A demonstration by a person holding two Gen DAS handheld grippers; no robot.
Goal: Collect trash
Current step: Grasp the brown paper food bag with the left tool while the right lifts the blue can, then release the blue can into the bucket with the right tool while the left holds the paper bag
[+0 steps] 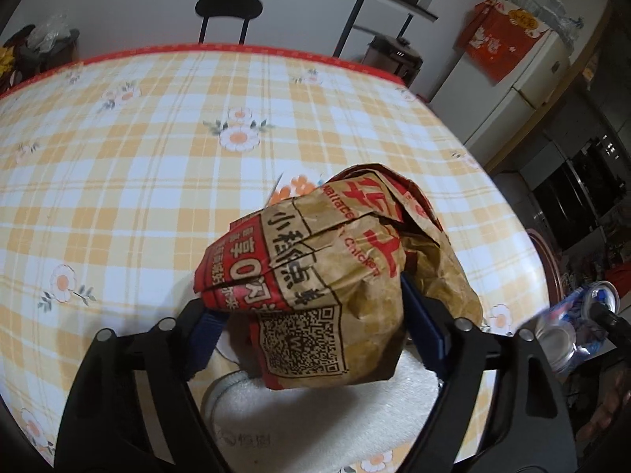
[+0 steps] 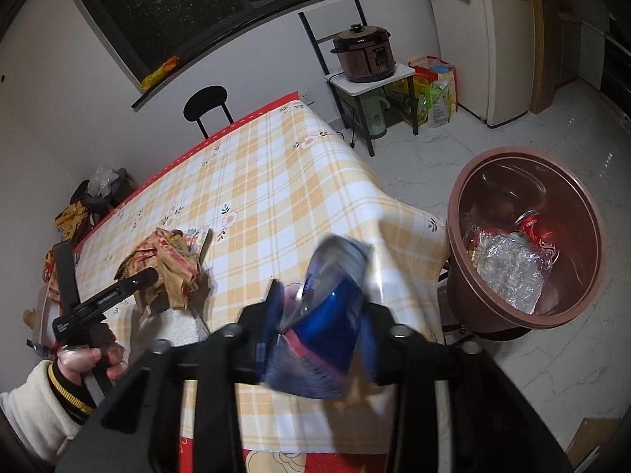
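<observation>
Landmark: the bin [image 2: 524, 244], brown, on the floor just off the table [image 2: 276, 165] corner.

Right gripper [image 2: 321, 339]: clenched on a blue can [image 2: 331, 303]. The can sits tilted between the pads, its top leaning toward the bin. It is blurred in the right wrist view, so dents or exact contact lines cannot be read. It hangs over the table edge nearest the bin, not yet above the rim. Judgement: this is a carry toward the bin, and the tilt suits tipping the can in.

Left gripper [image 1: 311, 327]: jaws wide around a crumpled paper bag [image 1: 335, 272], brown with red print, which lies on the table farther from the bin than the can. The right-hand pad presses the bag's side; the left-hand pad sits at its lower corner, contact unclear. I cannot tell if the bag is truly gripped or only straddled. Wide spacing fits a bulky, soft thing that will give when squeezed.

A white cloth [image 1: 315, 406] lies under the bag's near edge.

Bin already holds a red can [image 2: 538, 232] and clear plastic [image 2: 508, 272]; room remains.

A hand [image 2: 92, 358] in a cream sleeve holds the left tool's grip, on the table's side away from the bin.

Risk, as a guess: the bag may slip if lifted on a loose pinch.
</observation>
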